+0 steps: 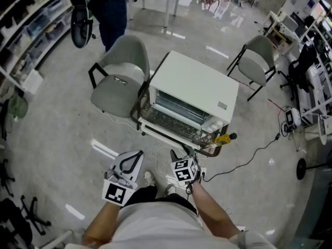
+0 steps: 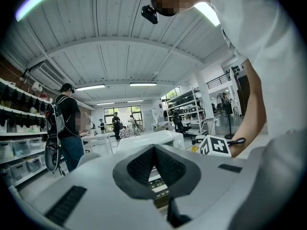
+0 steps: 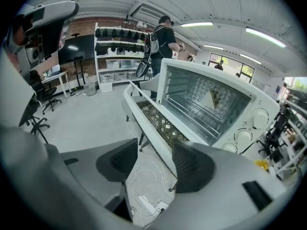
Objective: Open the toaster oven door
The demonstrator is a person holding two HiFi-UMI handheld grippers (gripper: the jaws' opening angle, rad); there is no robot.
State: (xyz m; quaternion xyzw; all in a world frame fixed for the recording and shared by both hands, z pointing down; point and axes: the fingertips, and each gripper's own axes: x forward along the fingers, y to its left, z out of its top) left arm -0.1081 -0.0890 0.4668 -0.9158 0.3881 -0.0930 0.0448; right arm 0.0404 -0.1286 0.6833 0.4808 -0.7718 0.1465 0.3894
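head view: the white toaster oven (image 1: 194,84) stands at the middle of the room, between two grey chairs (image 1: 116,82). its door (image 1: 174,122) is already open, folded down flat toward the person, and the wire rack inside shows. the left claw (image 1: 136,155) and the right claw (image 1: 178,157) hang low in front of the oven, the right one just short of the door's front edge, the left one off to its side and apart from it.

left gripper view: the left claw (image 2: 154,150) has its dark pads pressed together with nothing between them. beyond it lie the oven's white top (image 2: 148,139) and the right claw's marker cube (image 2: 214,146). a person with a backpack (image 2: 67,123) stands at the left.

right gripper view: the right claw (image 3: 151,161) is spread wide and holds nothing. in the gap between its pads are the lowered door's (image 3: 151,121) front edge and a white cable (image 3: 144,183) on the floor. the oven's open cavity (image 3: 206,102) and its knobs (image 3: 259,119) are above.
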